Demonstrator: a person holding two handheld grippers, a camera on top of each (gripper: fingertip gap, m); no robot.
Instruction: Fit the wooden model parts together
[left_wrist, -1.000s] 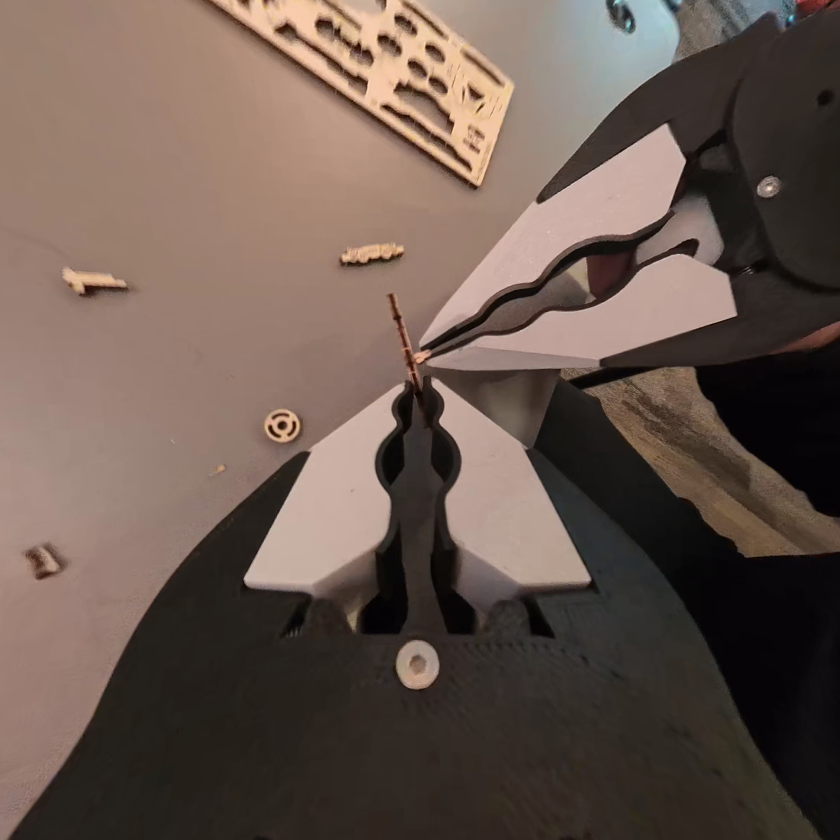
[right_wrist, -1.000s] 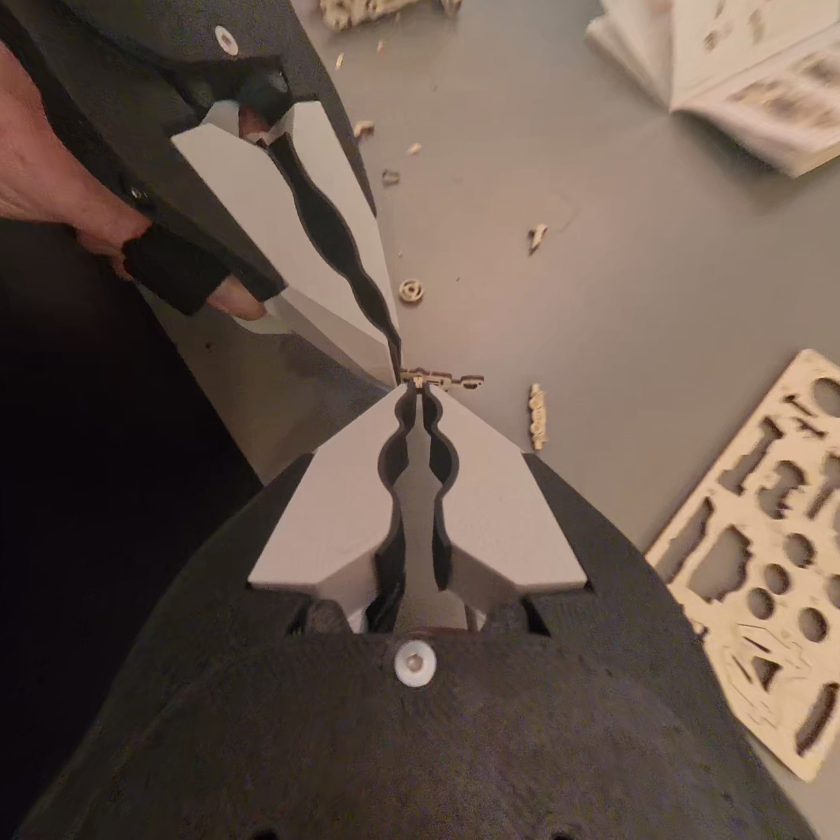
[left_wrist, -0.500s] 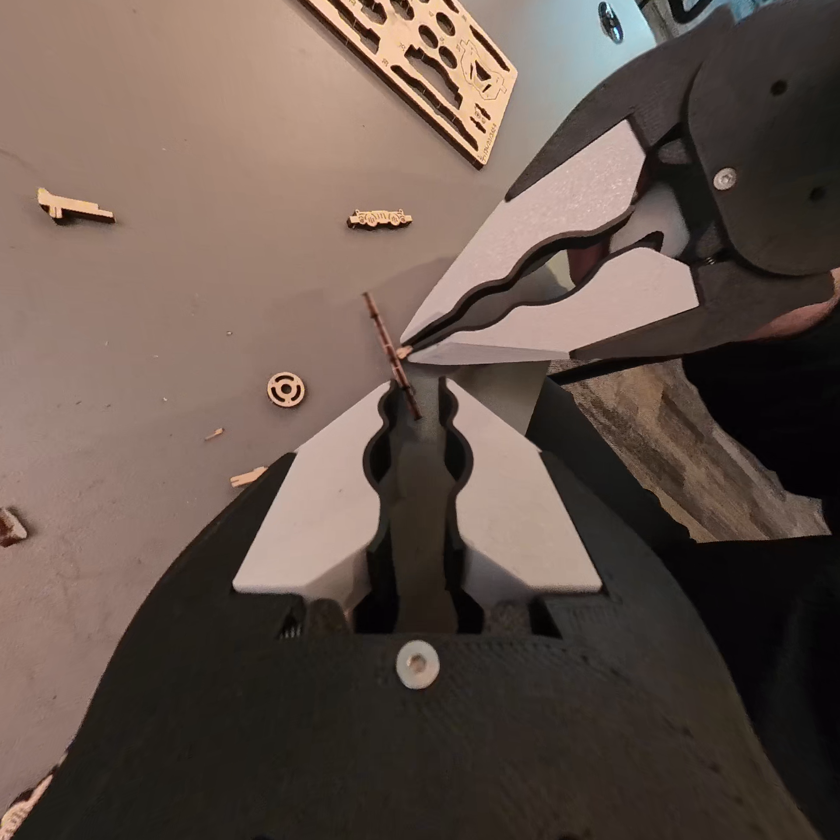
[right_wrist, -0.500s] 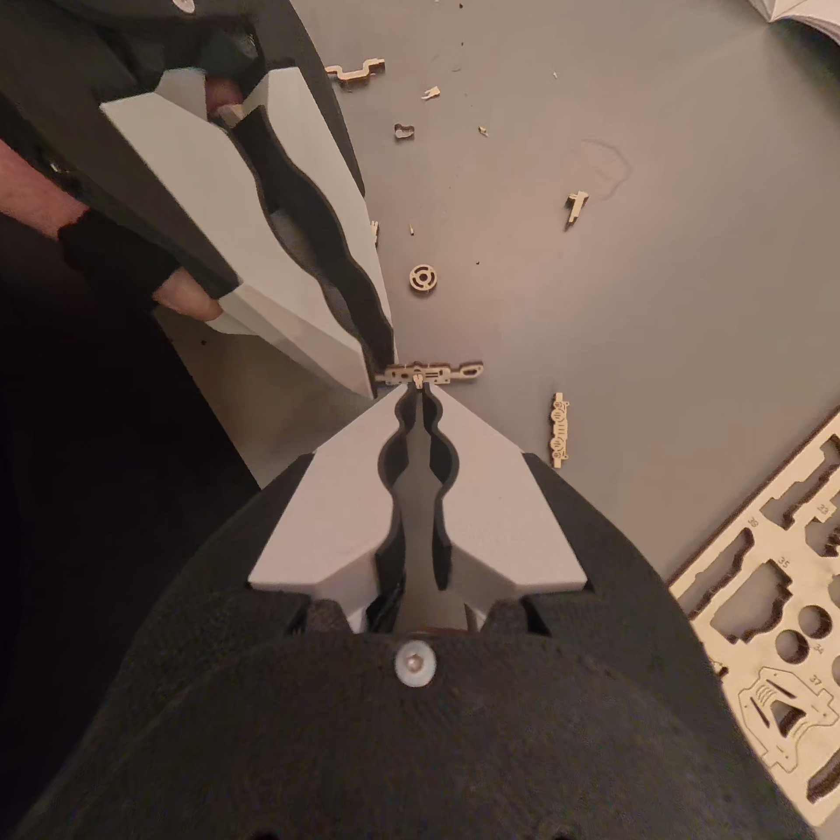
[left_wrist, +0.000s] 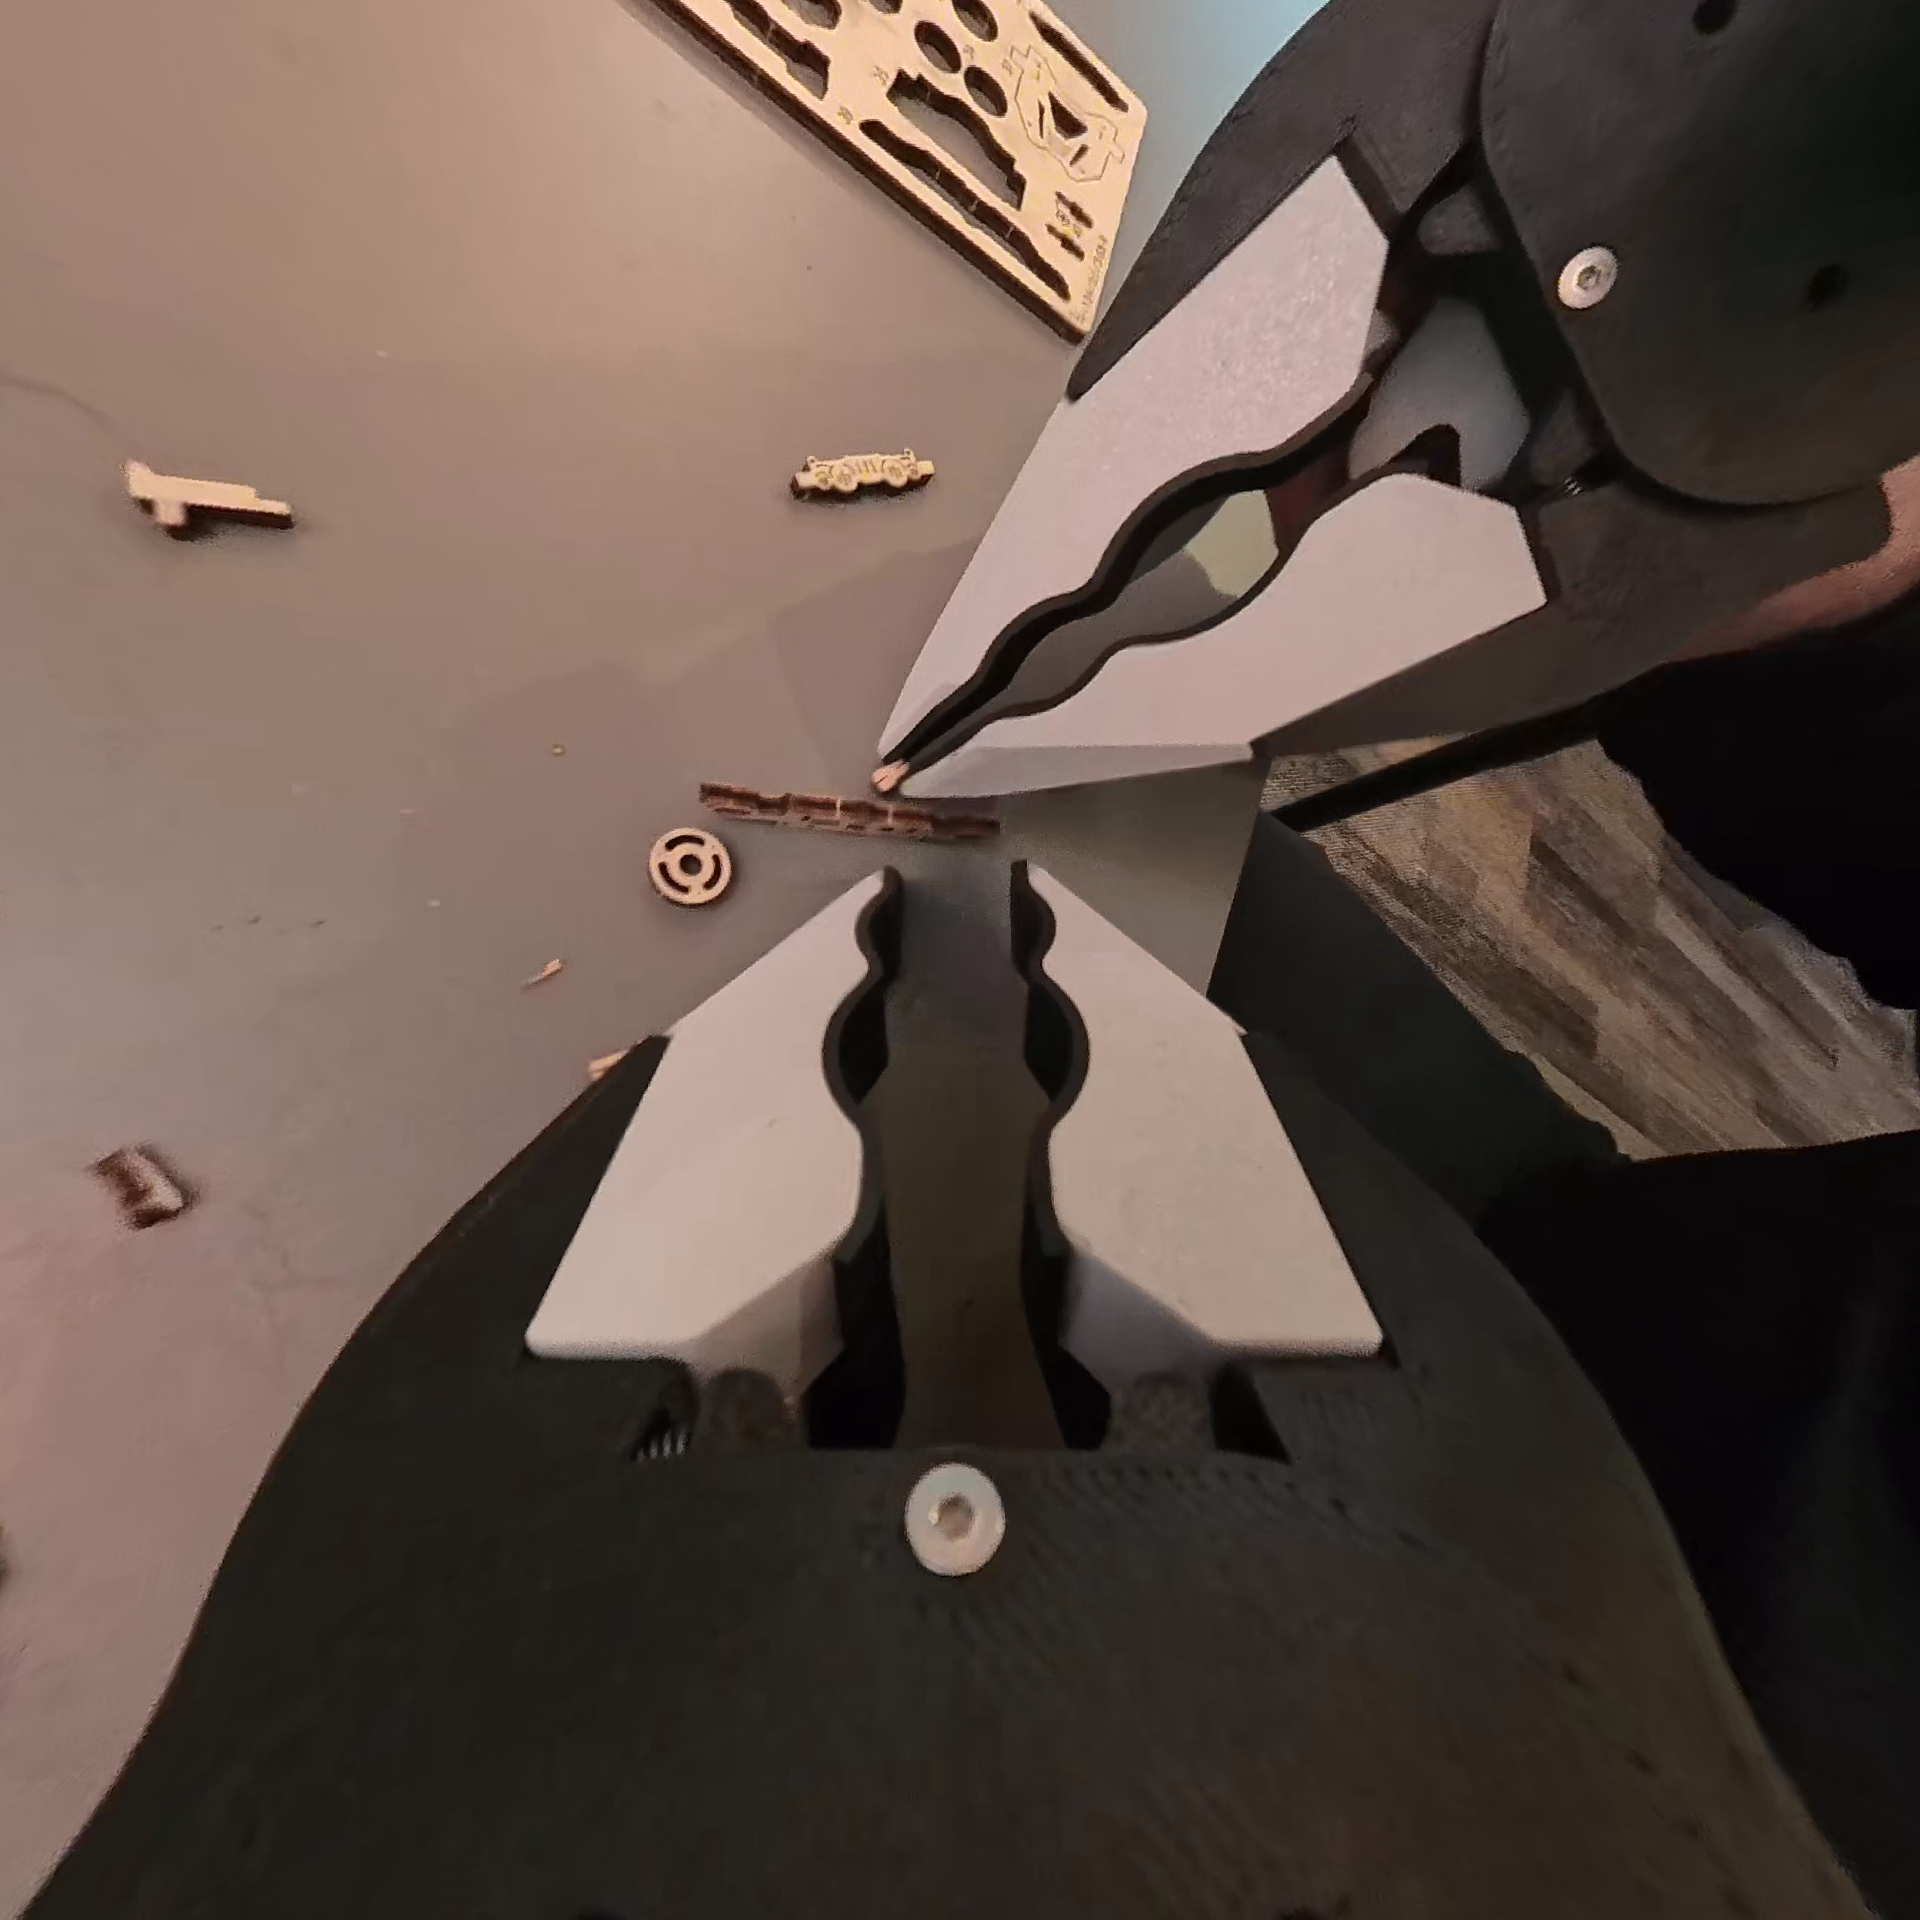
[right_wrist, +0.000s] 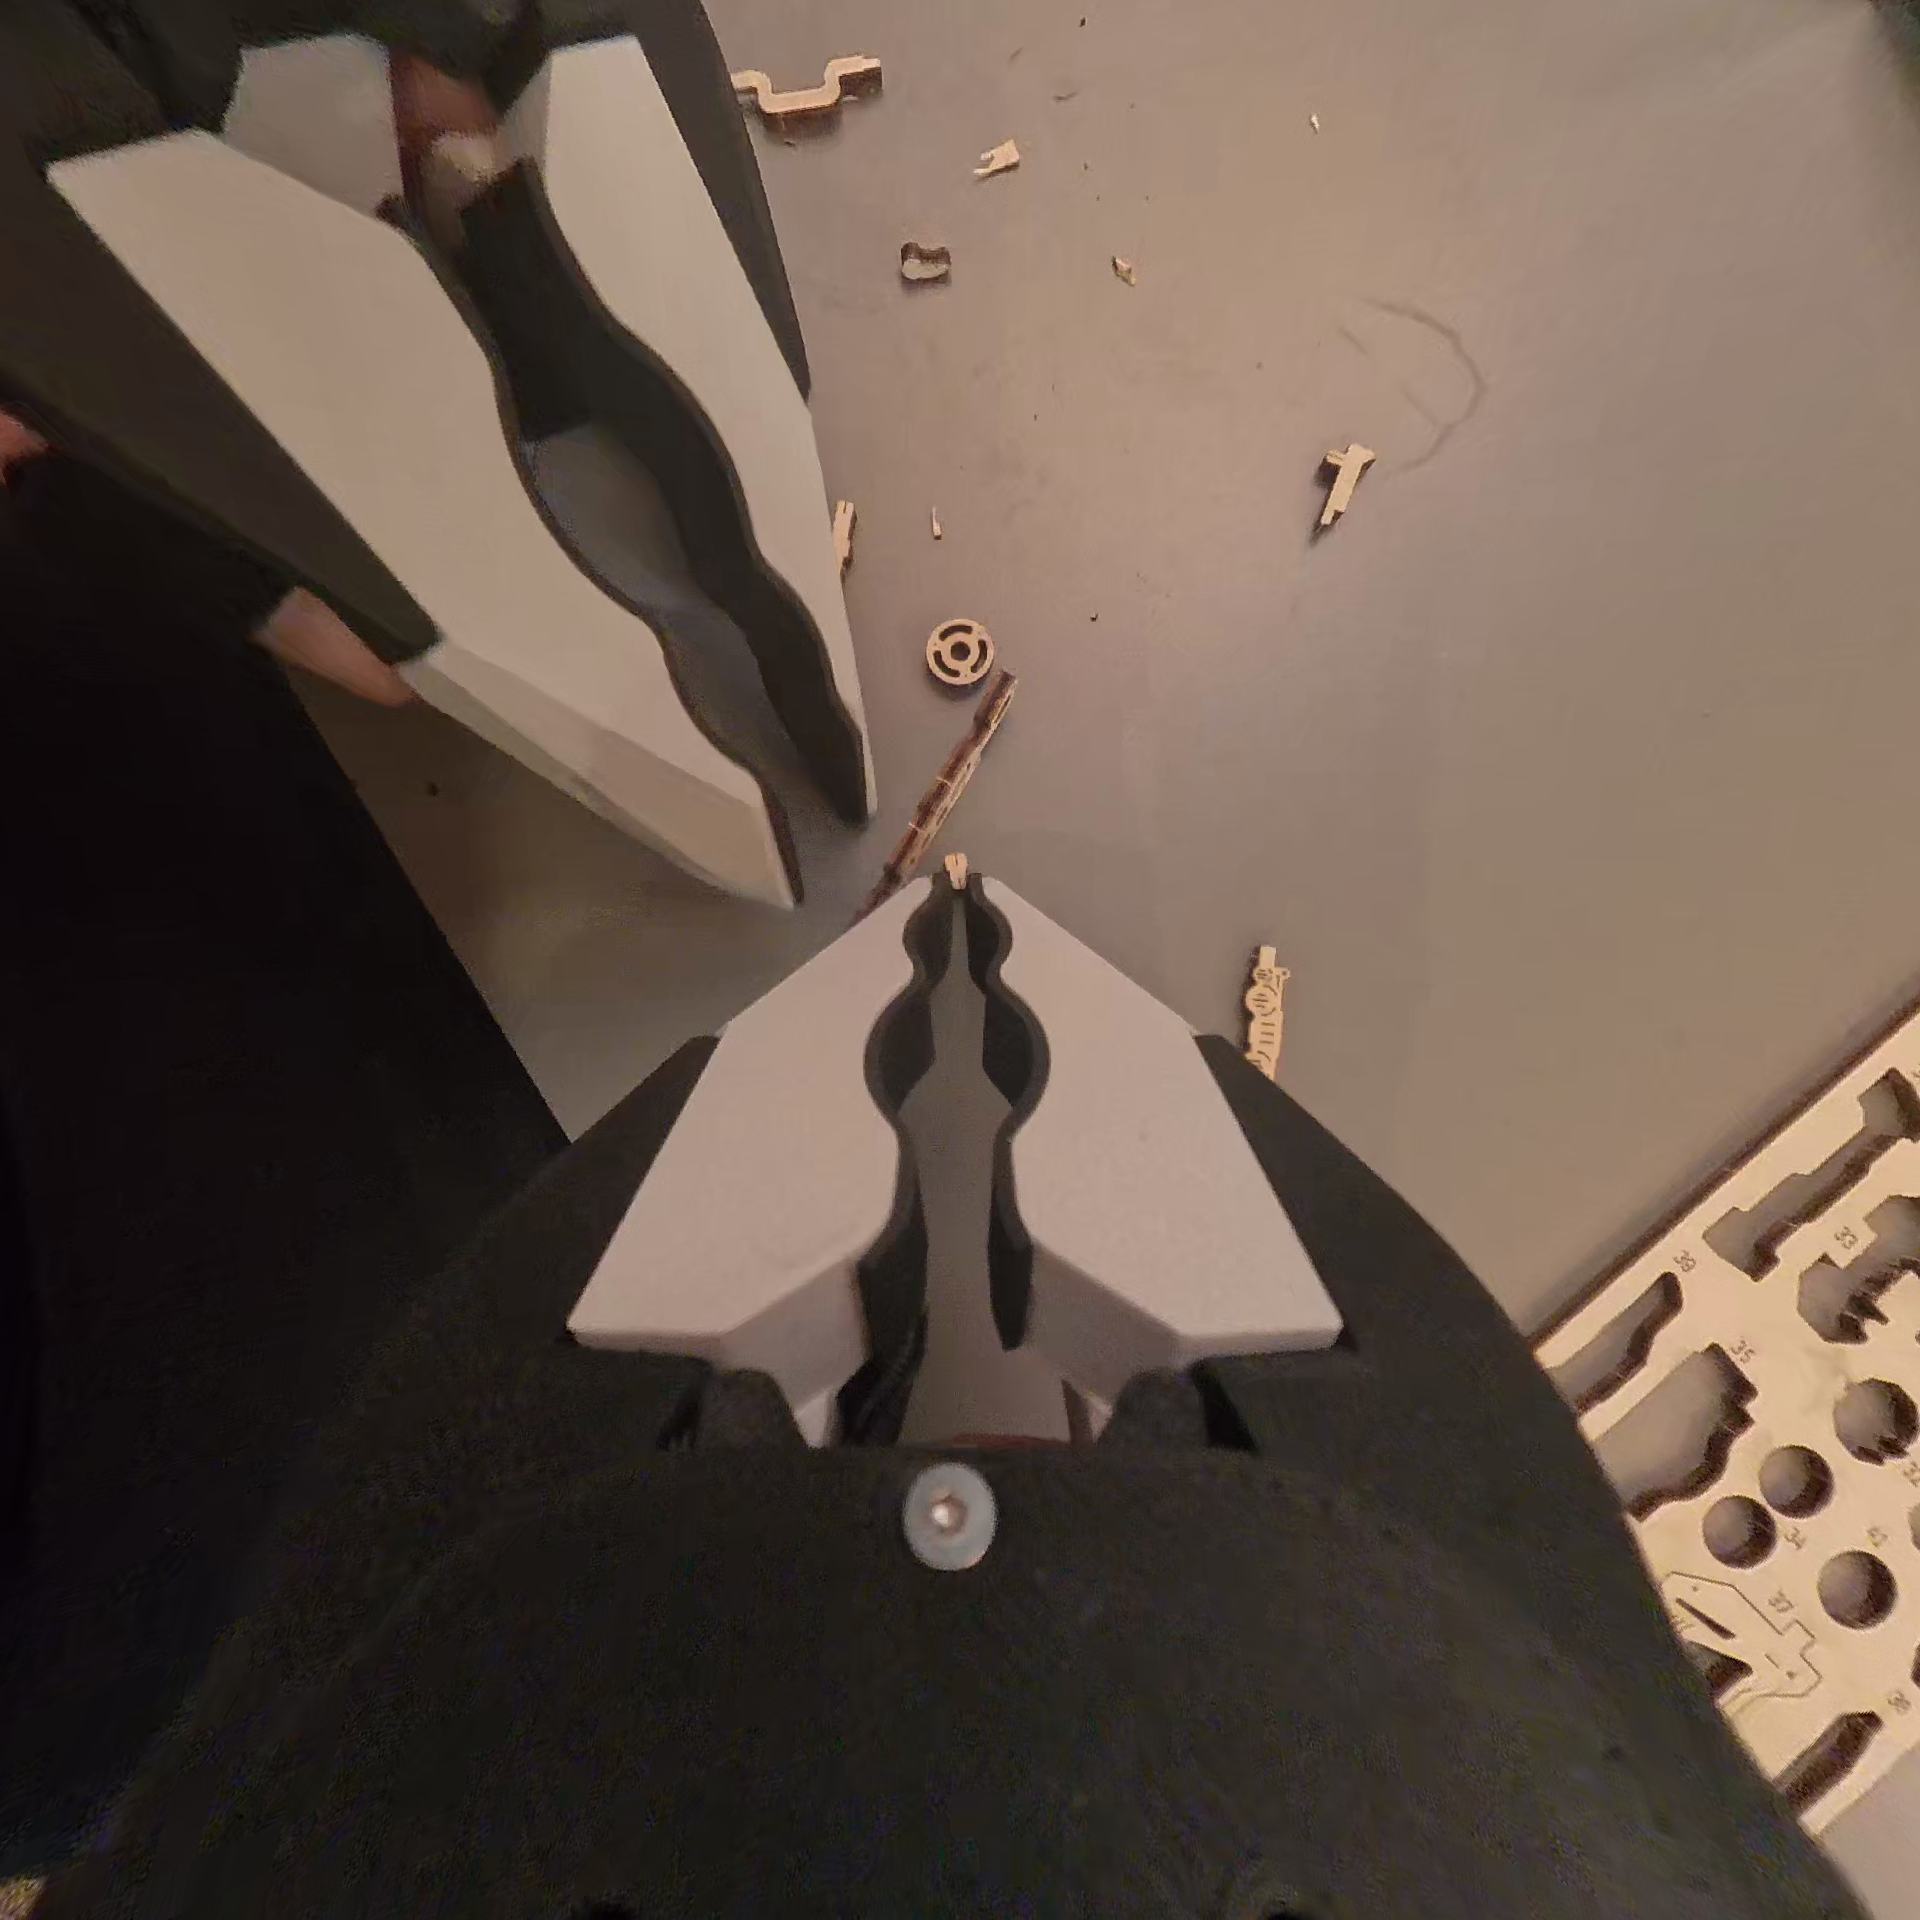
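Wooden strip (left_wrist: 847, 812) flat on table, just beyond left tool's (left_wrist: 948, 883) spread tips.

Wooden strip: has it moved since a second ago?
Yes. The wooden strip left the open left gripper and now lies flat on the table beside the ring.

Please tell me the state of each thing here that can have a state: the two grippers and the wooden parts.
left gripper: jaws open, empty
right gripper: jaws shut on small peg
small peg: pinched at the tips
notched strip: free, lying on the table
round wheel part: lying flat
punched sheet: flat, many parts already removed
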